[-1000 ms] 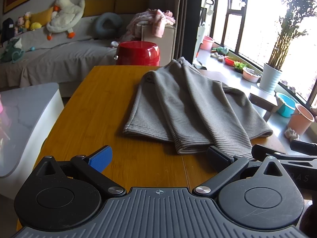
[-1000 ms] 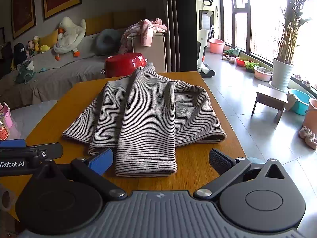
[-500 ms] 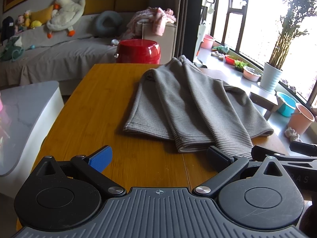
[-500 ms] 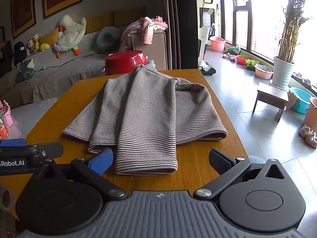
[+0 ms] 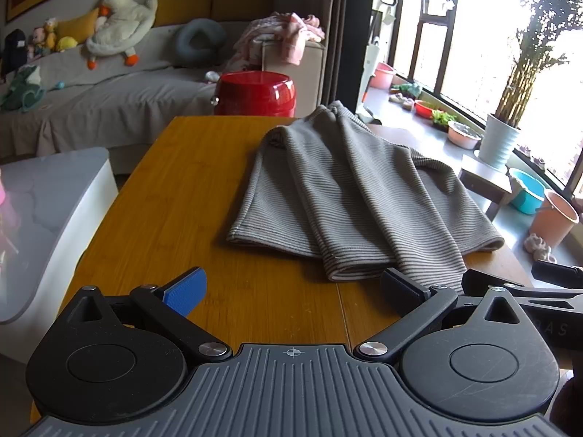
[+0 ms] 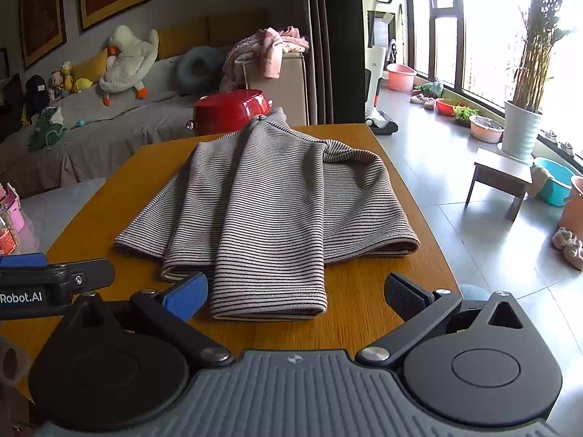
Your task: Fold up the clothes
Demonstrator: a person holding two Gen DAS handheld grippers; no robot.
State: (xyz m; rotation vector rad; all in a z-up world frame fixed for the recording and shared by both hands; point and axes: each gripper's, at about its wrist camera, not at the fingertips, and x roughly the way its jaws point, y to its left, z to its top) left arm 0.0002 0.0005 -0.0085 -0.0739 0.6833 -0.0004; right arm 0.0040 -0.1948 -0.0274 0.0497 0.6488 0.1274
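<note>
Only rightward: striped garment [image 6: 262, 211] cuff between fingers [image 6: 186, 296].

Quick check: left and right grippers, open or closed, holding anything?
Left gripper: open, holding nothing, short of the grey striped knit garment.
Right gripper: open, holding nothing; the garment's near hem lies between its fingers.
</note>
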